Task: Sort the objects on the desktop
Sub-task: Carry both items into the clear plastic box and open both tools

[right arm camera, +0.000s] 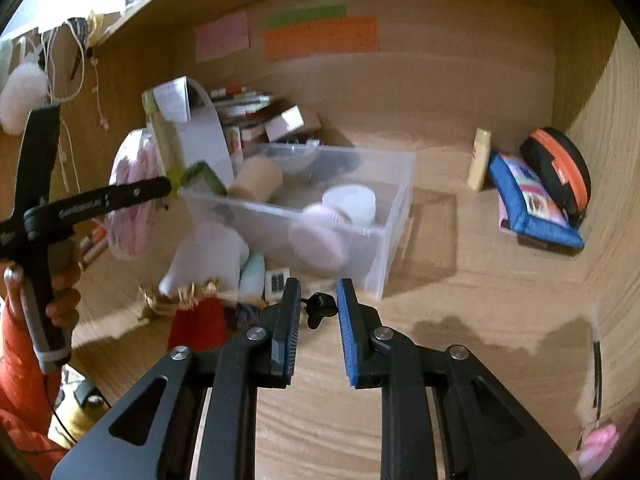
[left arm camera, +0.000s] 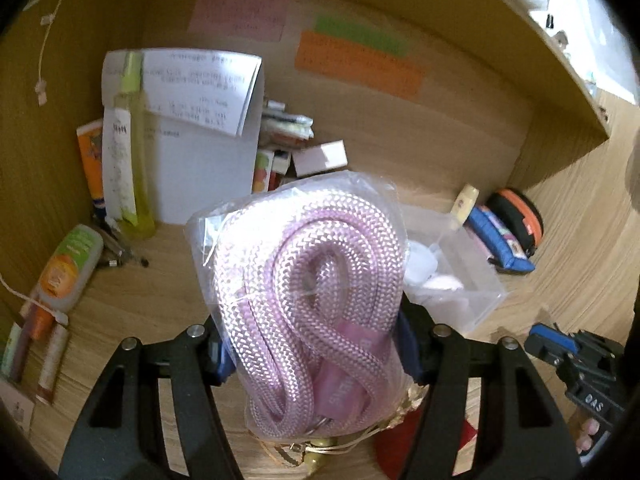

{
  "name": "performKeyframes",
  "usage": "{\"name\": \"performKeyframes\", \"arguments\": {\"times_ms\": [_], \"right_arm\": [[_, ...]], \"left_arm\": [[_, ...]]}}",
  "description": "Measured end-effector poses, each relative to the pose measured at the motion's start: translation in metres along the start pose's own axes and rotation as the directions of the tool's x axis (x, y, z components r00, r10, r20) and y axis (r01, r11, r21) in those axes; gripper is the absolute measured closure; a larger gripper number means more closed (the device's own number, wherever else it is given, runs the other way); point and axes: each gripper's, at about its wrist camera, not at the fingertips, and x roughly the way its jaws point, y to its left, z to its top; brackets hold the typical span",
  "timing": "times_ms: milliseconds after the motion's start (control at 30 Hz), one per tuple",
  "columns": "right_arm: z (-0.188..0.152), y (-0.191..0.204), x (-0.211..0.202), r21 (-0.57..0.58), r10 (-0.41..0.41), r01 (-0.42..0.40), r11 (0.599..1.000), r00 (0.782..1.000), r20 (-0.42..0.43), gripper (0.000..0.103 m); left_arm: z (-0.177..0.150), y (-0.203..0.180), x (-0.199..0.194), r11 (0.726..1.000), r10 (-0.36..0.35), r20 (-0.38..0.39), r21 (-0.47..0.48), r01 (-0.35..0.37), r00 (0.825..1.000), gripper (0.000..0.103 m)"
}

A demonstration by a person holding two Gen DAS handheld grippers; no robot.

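In the left wrist view, the left hand-held gripper (left arm camera: 316, 344) is raised above the table (left arm camera: 152, 300), its jaws clamped on one clear bag of pink cord (left arm camera: 308, 304). The bag hides both fingertips and part of the clear box (left arm camera: 468, 292) behind it.

In the right wrist view, the right hand-held gripper (right arm camera: 318, 320) hangs low, jaws apart and holding nothing. The box contents are blurred.

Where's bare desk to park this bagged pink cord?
Free: the wood between the clear bin and the blue pouch, and in front of the right gripper. Crowded: left of the bin, around the red tassel, and behind it by the small boxes.
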Motion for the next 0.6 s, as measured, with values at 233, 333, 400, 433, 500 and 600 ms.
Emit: {"name": "performKeyframes", "arguments": {"times_ms": [233, 333, 400, 433, 500, 600], "right_arm": [[0.032, 0.004, 0.005, 0.014, 0.058, -0.059, 0.998, 0.997, 0.041, 0.086], [0.047, 0.009, 0.011, 0.005, 0.072, -0.072, 0.997, 0.996, 0.05, 0.086], [0.057, 0.01, 0.017, 0.004, 0.085, -0.085, 0.996, 0.995, 0.054, 0.086], [0.059, 0.011, 0.019, 0.002, 0.086, -0.086, 0.996, 0.995, 0.057, 0.086], [0.065, 0.011, 0.025, 0.005, 0.093, -0.093, 0.996, 0.993, 0.066, 0.086], [0.068, 0.009, 0.032, 0.024, 0.119, -0.121, 0.992, 0.99, 0.069, 0.086]], "left_arm": [[0.011, -0.002, -0.012, 1.0, -0.003, 0.055, 0.005, 0.003, 0.998, 0.04], [0.017, -0.003, -0.016, 1.0, -0.011, 0.077, 0.007, 0.011, 0.997, 0.04], [0.023, -0.004, -0.016, 1.0, -0.017, 0.085, 0.011, 0.016, 0.996, 0.04], [0.026, -0.005, -0.014, 1.0, -0.022, 0.081, 0.01, 0.021, 0.996, 0.04], [0.031, -0.008, -0.01, 0.999, -0.036, 0.072, 0.016, 0.035, 0.997, 0.04], [0.038, -0.012, -0.003, 0.999, -0.044, 0.068, 0.029, 0.042, 0.997, 0.04]]}}
